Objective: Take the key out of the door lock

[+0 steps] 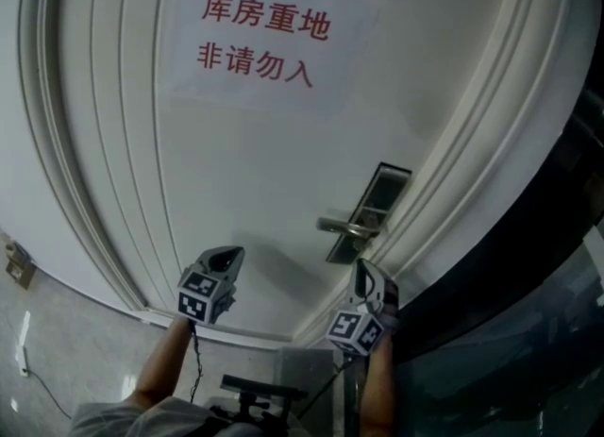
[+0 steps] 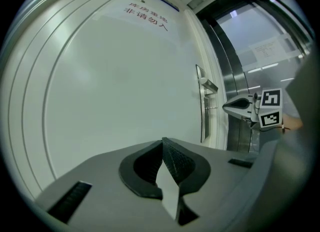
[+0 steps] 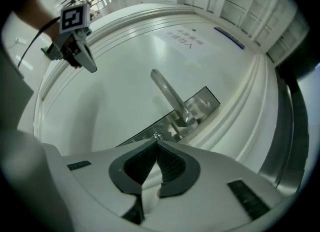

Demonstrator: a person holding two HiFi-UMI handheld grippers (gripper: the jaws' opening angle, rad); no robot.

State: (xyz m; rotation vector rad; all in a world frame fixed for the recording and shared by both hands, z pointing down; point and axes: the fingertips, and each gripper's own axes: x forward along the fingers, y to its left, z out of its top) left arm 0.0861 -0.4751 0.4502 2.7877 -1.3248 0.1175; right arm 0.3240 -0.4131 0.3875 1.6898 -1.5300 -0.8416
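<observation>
Silvery and small, showing as a round lock cylinder [image 3: 158, 137] just past the tips of the right gripper [image 3: 156, 142]. Failing to make out the key itself: too small and masked by those tips, so leaving its pointing and long axis untold. Pressing the right gripper's ribbed black pads [image 3: 172, 163] together tip to tip, with nothing readable between them. Aiming level at the door, nose almost on the cylinder.

Running long and narrow along the door's edge as a dark-bordered, brushed-metal lock plate [image 3: 202, 104], holding the cylinder in its lower part. Carrying a smooth, rounded steel lever handle [image 3: 168, 91], jutting out above the cylinder and reaching toward the door's middle. Crowding the approach with that handle alone, just beside the closed tips.

Spreading behind as a white painted door [image 1: 264, 171] with raised, ridged mouldings around its panel. Bearing a white paper sign [image 1: 260, 43] with red characters high up. Bordering the lock side with a dark glossy glass panel [image 1: 528, 331].

Hovering well apart from the handle with the grey-shelled left gripper [image 2: 162, 141], facing the bare door panel. Meeting at the tips with its diamond-textured pads [image 2: 177, 163], pinching nothing, white door showing through the gap beneath them.
</observation>
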